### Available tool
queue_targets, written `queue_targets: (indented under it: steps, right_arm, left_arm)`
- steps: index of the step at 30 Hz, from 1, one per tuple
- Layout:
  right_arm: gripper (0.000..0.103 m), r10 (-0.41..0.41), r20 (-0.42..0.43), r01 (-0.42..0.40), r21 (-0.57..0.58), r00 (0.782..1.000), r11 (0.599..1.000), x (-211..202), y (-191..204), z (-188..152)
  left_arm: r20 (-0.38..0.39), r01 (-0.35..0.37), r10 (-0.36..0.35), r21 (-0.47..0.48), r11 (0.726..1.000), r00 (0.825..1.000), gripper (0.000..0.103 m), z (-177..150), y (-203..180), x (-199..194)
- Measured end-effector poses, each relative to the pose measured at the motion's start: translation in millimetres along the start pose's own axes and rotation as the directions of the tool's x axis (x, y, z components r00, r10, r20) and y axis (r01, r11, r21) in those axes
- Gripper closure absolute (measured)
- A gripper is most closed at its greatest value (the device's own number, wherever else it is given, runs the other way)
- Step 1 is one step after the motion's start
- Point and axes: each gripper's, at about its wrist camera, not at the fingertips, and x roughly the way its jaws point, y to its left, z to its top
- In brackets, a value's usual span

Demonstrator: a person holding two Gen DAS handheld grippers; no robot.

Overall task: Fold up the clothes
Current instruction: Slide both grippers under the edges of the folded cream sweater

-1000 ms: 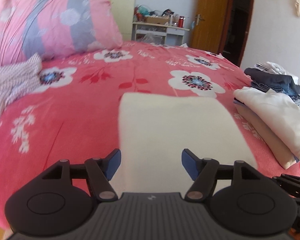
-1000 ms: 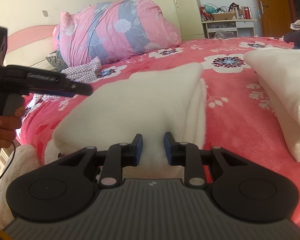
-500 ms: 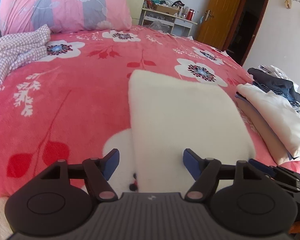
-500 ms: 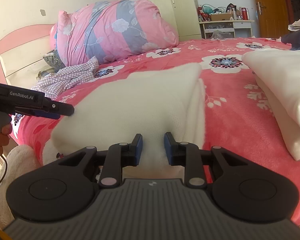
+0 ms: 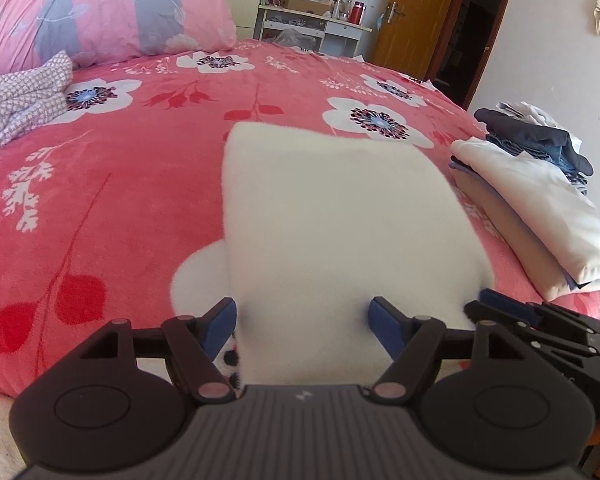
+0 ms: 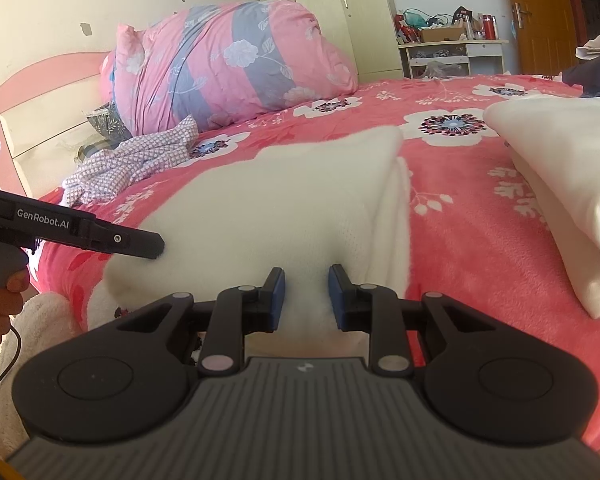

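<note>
Right tongs (image 6: 306,294) around white garment (image 6: 284,208) edge

One folded white fleece garment (image 5: 340,216) lies on one floral pink bedspread (image 5: 120,184), with one rumpled checked garment (image 5: 16,100) and one stack of folded clothes (image 5: 540,208). One rolled pink-and-grey quilt (image 6: 228,64). Two handheld grippers: left gripper (image 5: 302,322), right gripper (image 6: 306,294).

We saw that each gripper, the left gripper (image 5: 302,320) and the right gripper (image 6: 306,294), had a black body with ribbed grey top, round silver pivot screws and blue pads. The left one carried white letters "GenRobot.AI", a grey trigger and a thin black cable.
</note>
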Motion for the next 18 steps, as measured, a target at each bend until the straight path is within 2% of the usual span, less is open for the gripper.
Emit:
queue_targets:
  steps: [11, 18]
  right_arm:
    - [0.080, 0.003, 0.005, -0.003, 0.004, 1.000, 1.000, 0.3, -0.9, -0.2]
    - [0.079, 0.030, 0.005, -0.030, 0.038, 1.000, 0.999, -2.3, -7.4, 4.4]
  left_arm:
    - [-0.014, 0.011, -0.011, 0.006, 1.000, 1.000, 0.024, -2.3, -1.2, 4.1]
    - [0.014, 0.067, -0.066, -0.024, 0.997, 0.998, 0.024, -0.9, 8.9, -3.8]
